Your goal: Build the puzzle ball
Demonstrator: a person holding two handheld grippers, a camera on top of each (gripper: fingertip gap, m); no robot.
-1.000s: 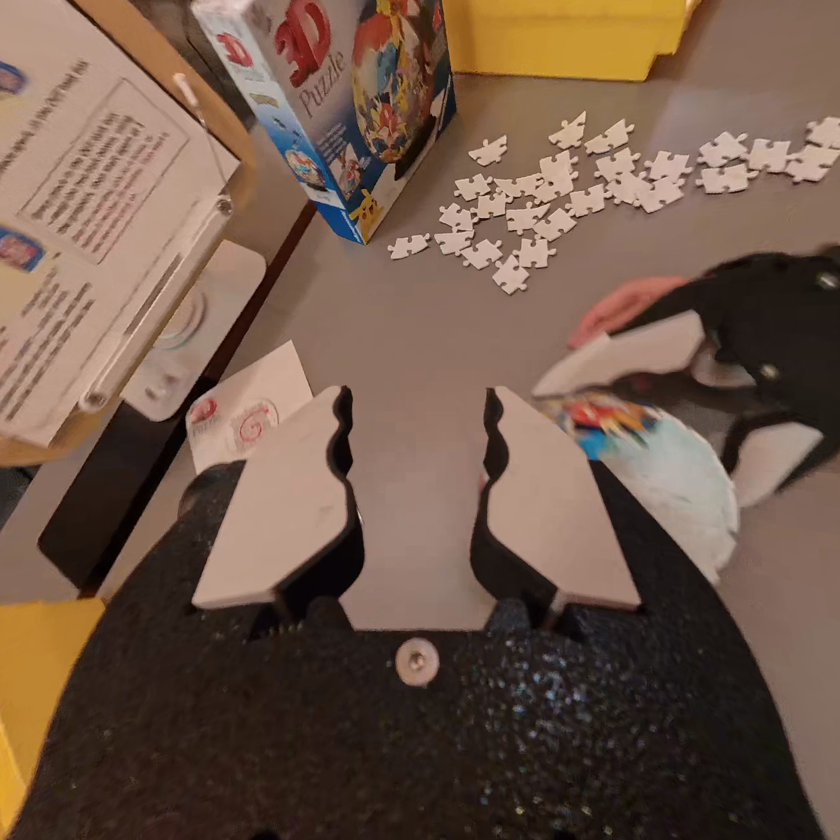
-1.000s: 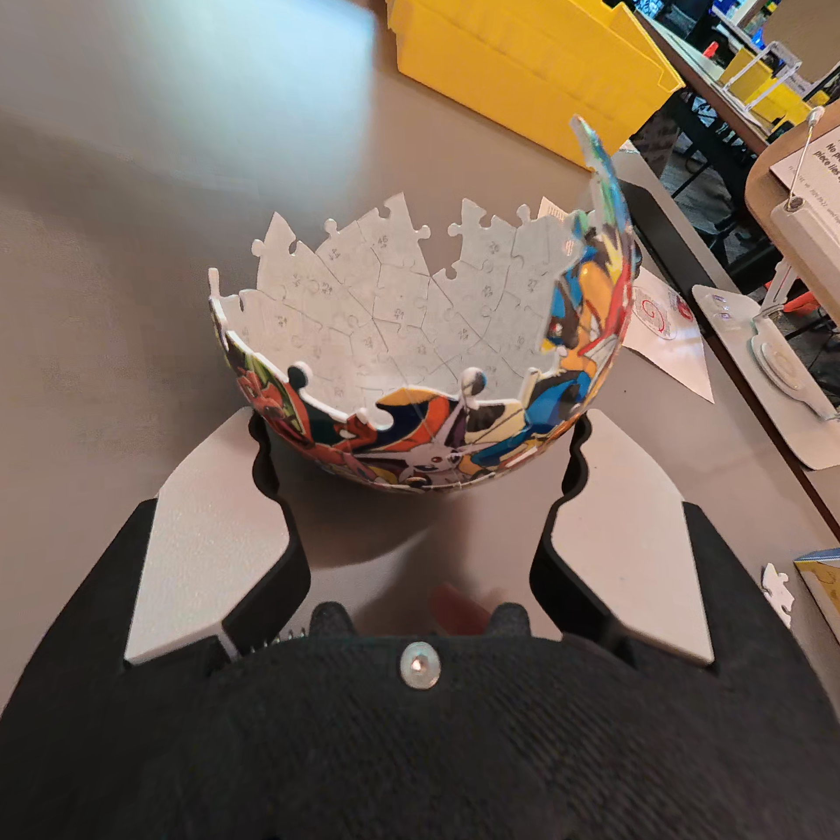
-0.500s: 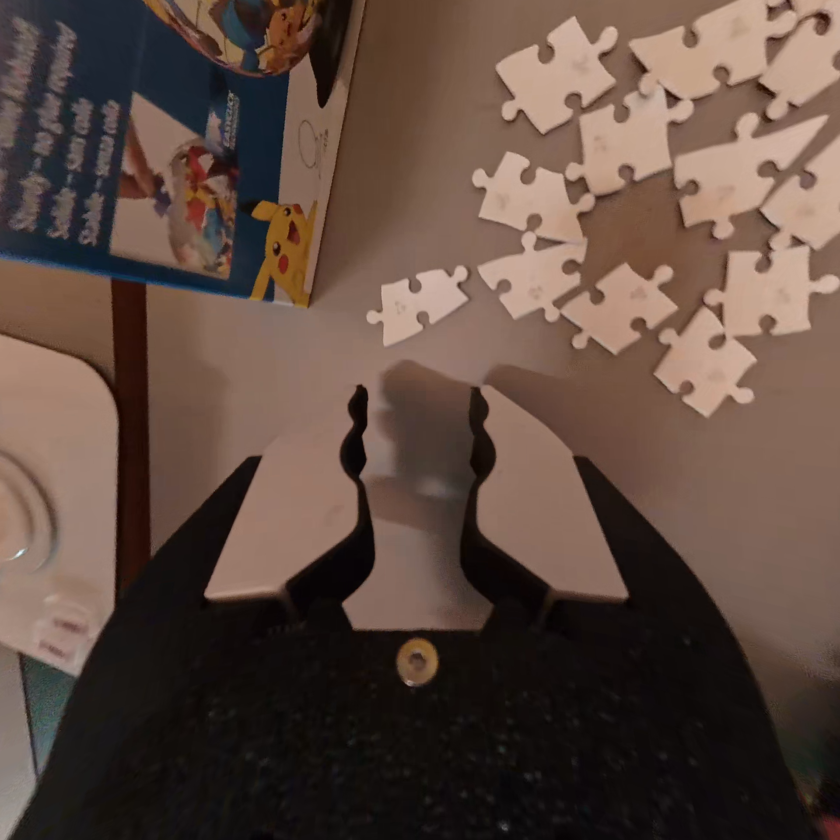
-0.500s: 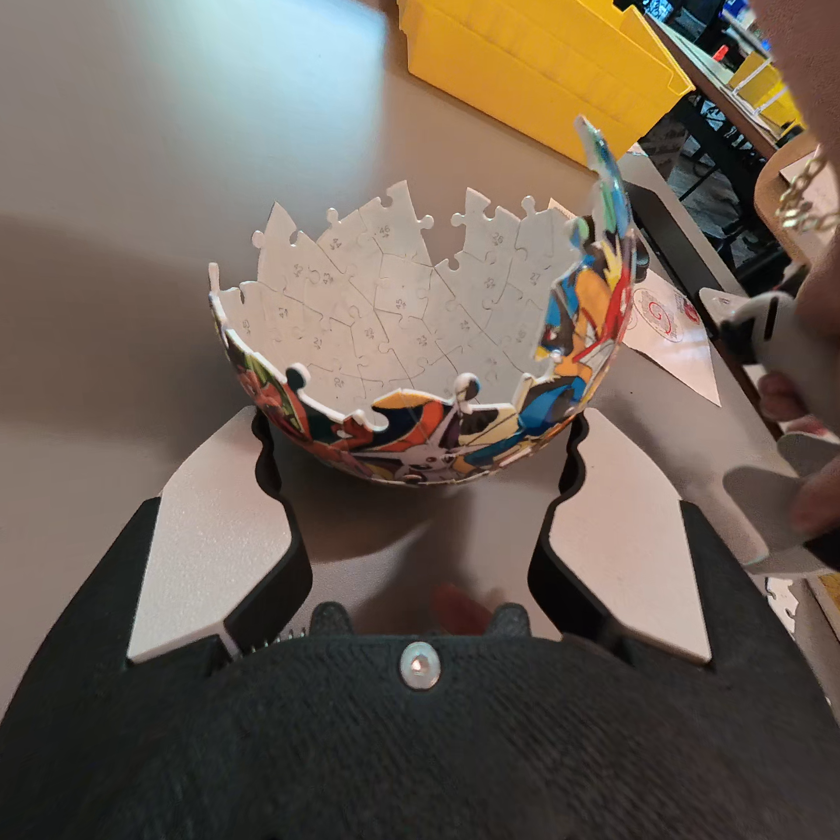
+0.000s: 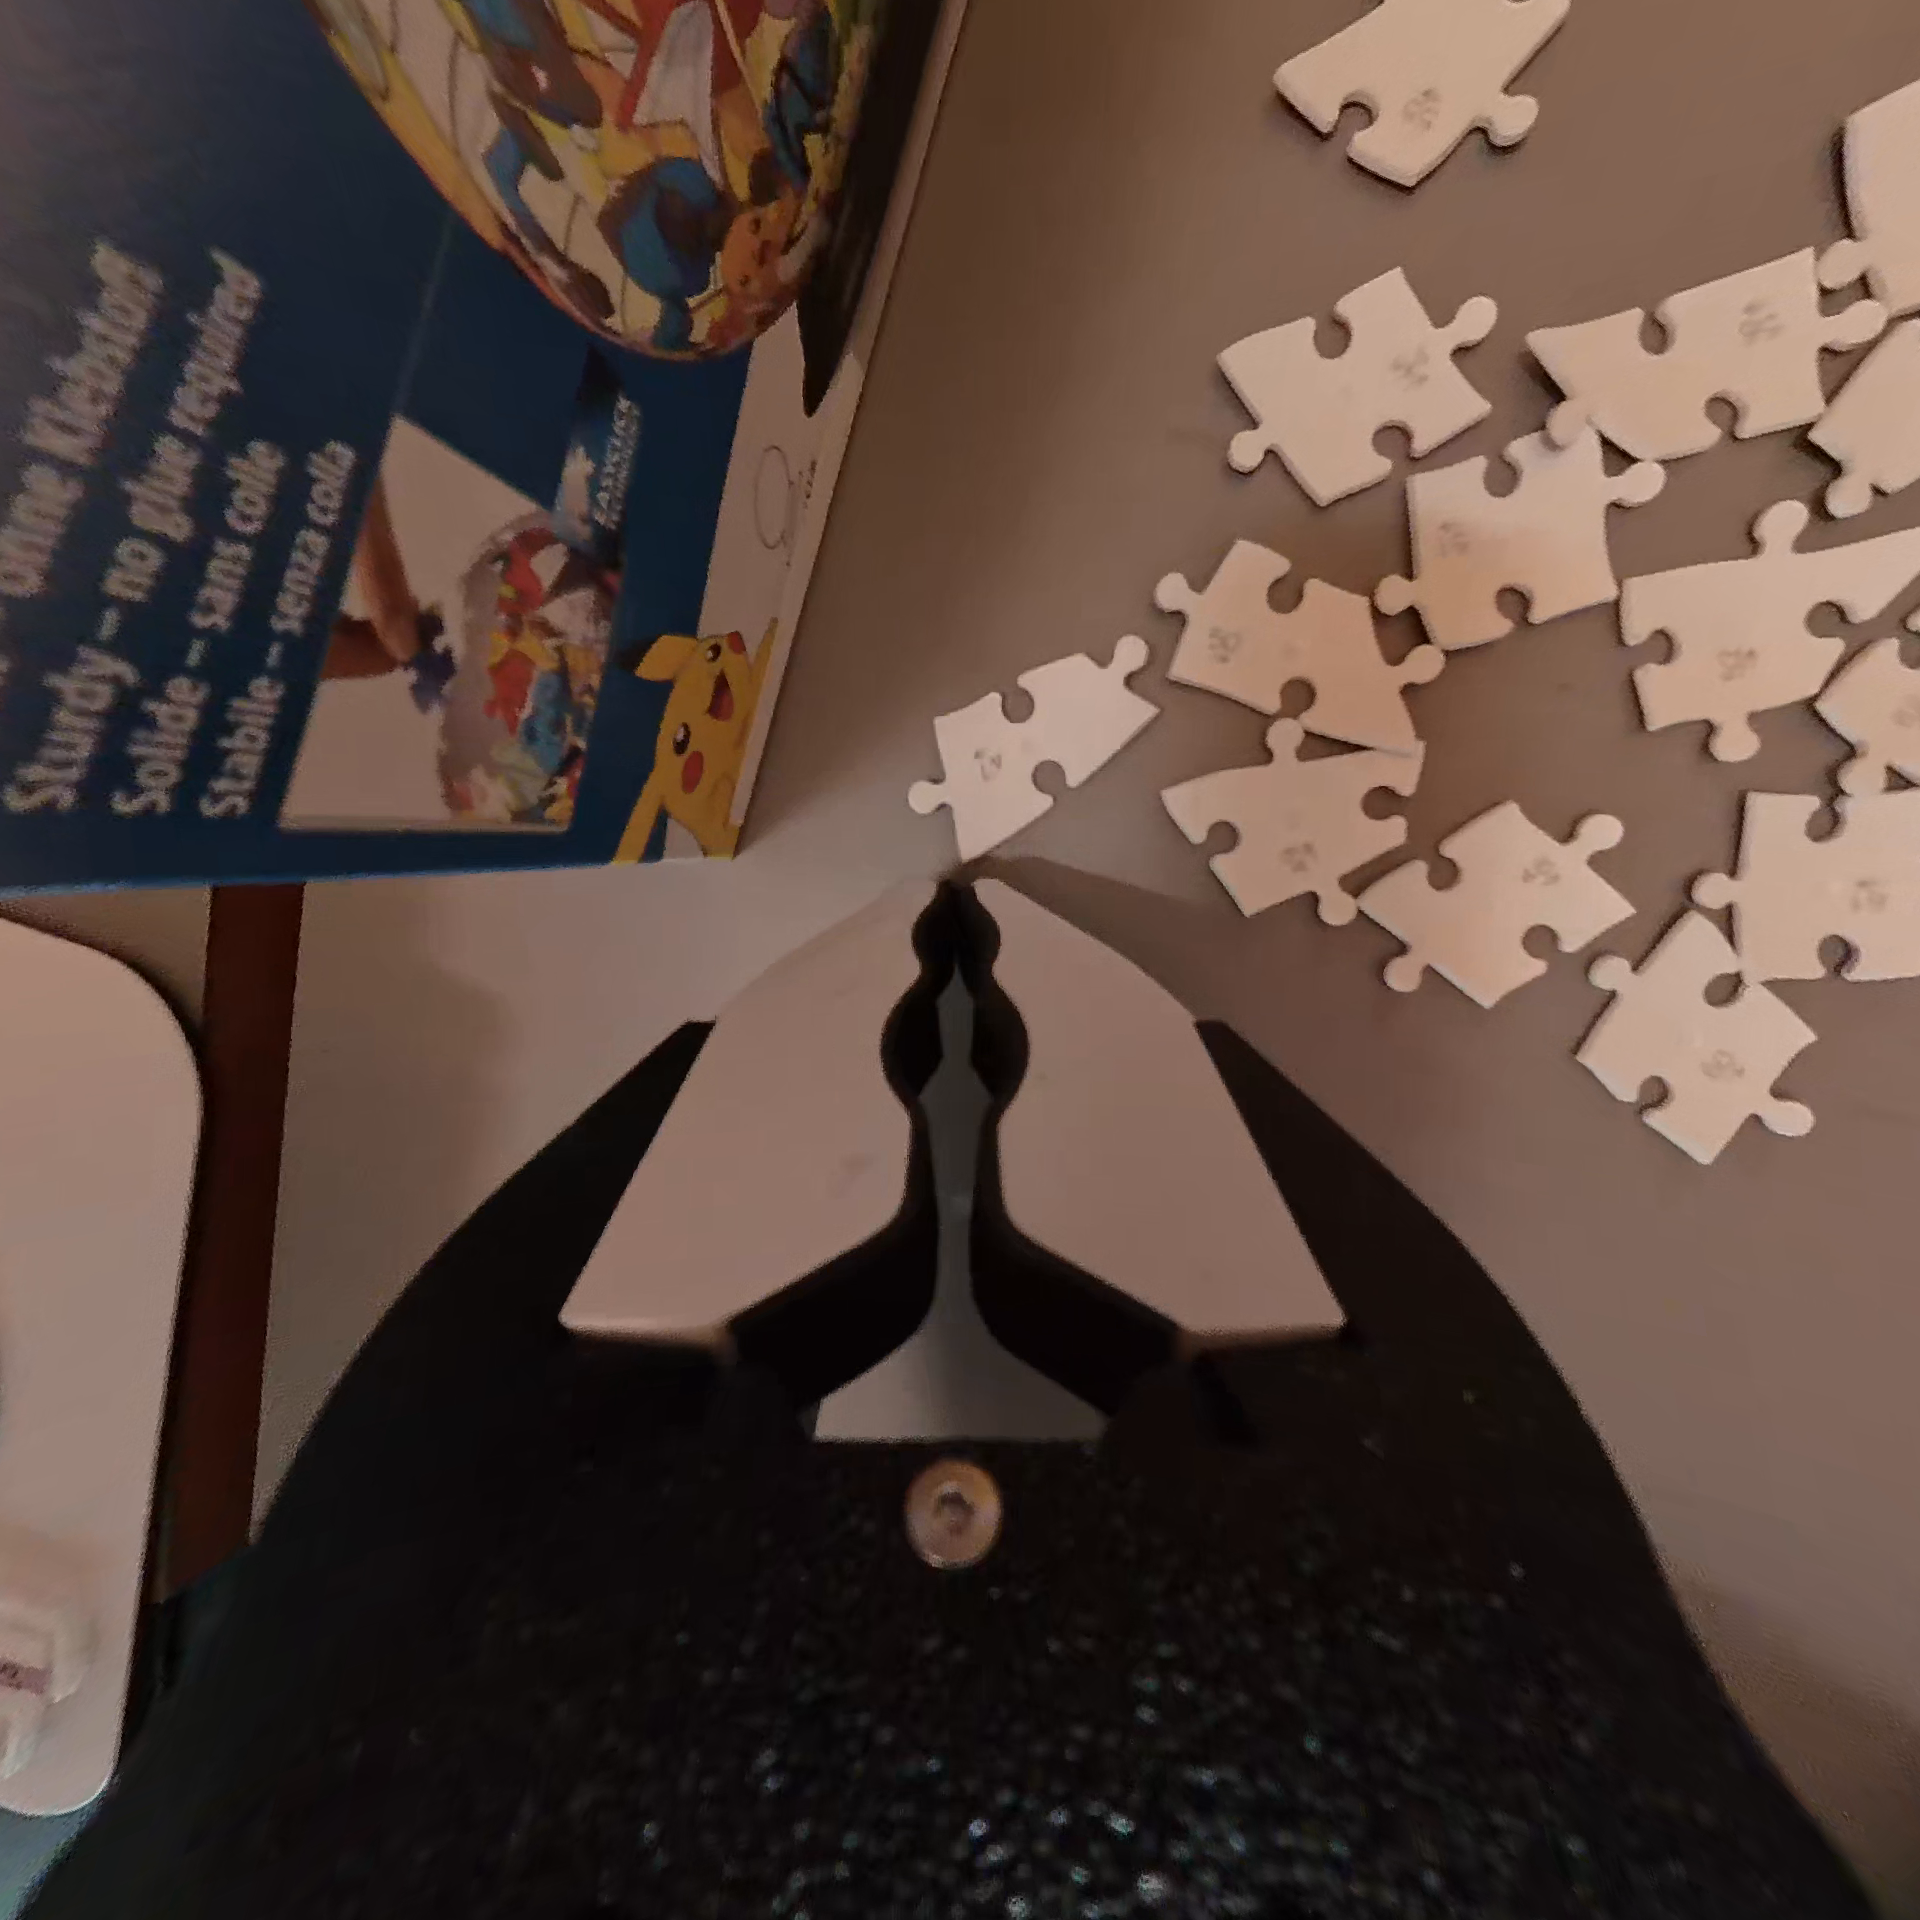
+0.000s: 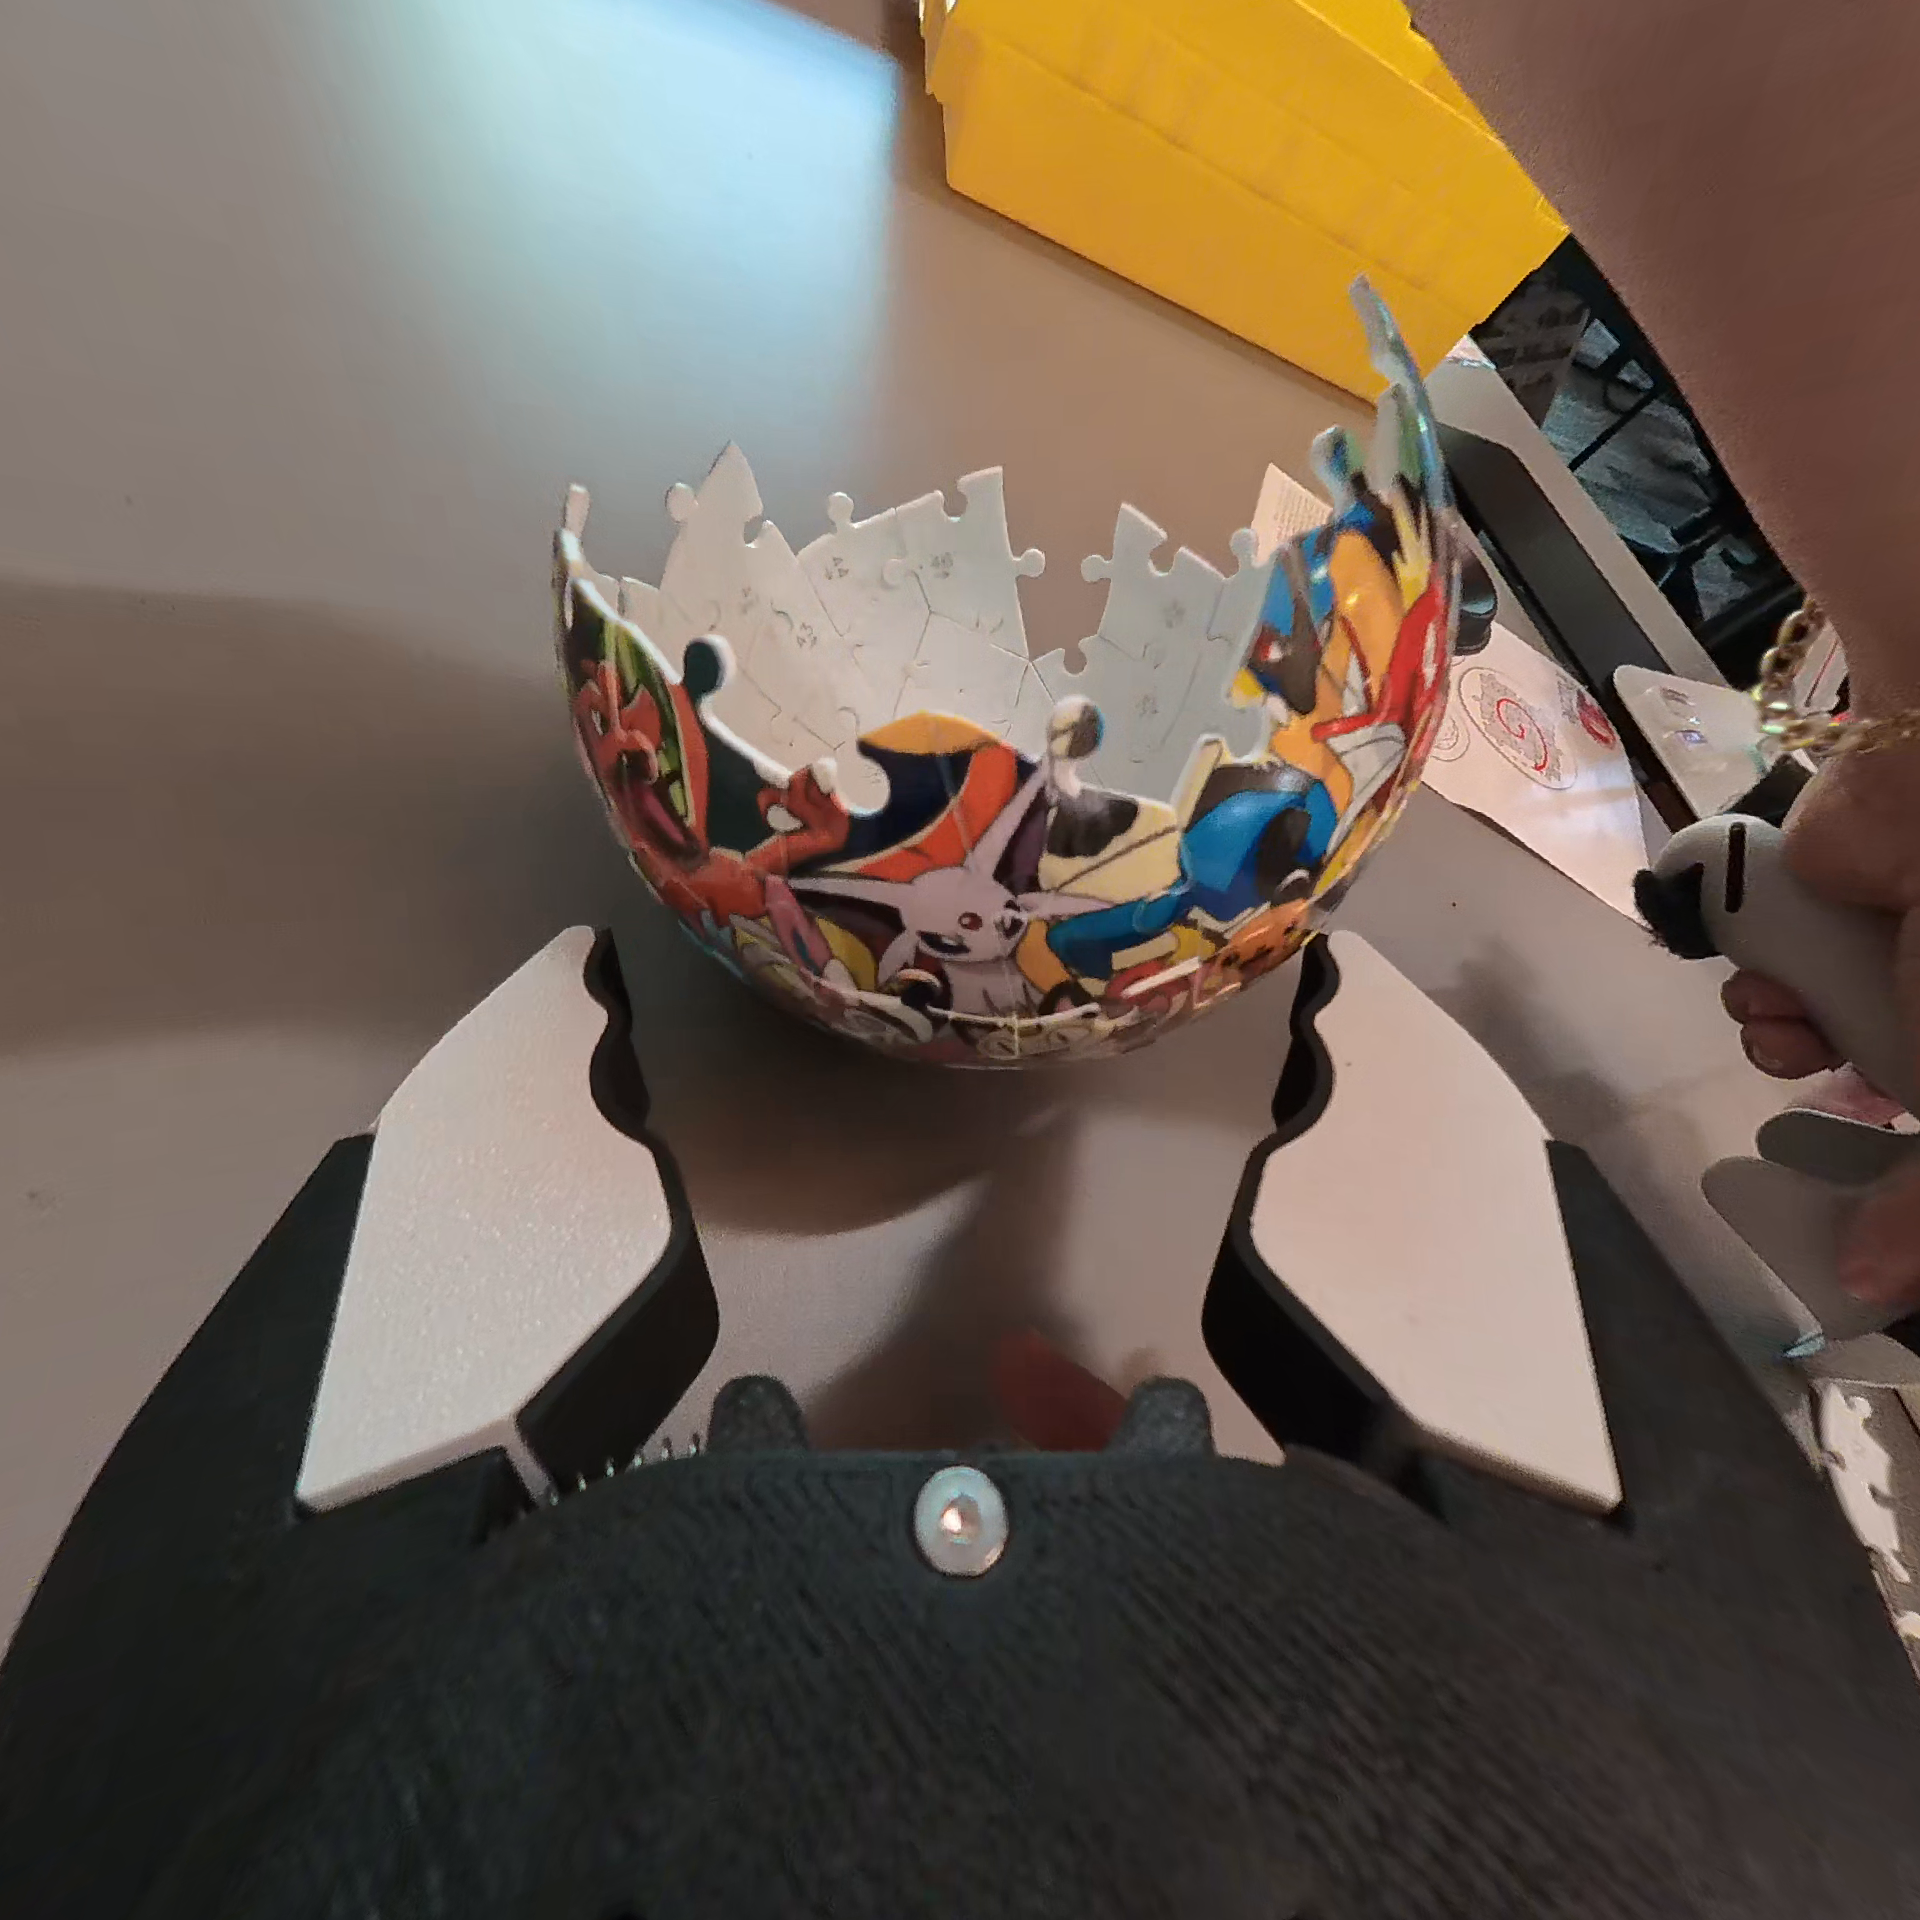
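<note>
**Two grippers, one half-built ball**

Two sets of fingers work apart on the grey table. Nearest in the left wrist view, the left gripper has its fingers pressed together at the tips, which sit at the lower corner of a white piece lying flat; whether that corner is pinched between them I cannot tell. Just left of the piece stands the blue puzzle box, its bottom corner close to the piece. To the right and beyond, more loose pieces lie scattered blank side up, some overlapping. A white rounded base sits at the left edge past a dark strip.

In the right wrist view, the right gripper has its fingers spread wide, touching nothing. Just ahead of the tips, the ball rests on the table as an open bowl, its colourful printed side outward and white inside, its rim jagged with one tall spur on the right. A person's hand at the right edge holds the other gripper's handle, a gold chain at the wrist. Farther back lies a printed paper, and beyond the ball, well apart, a yellow bin.
</note>
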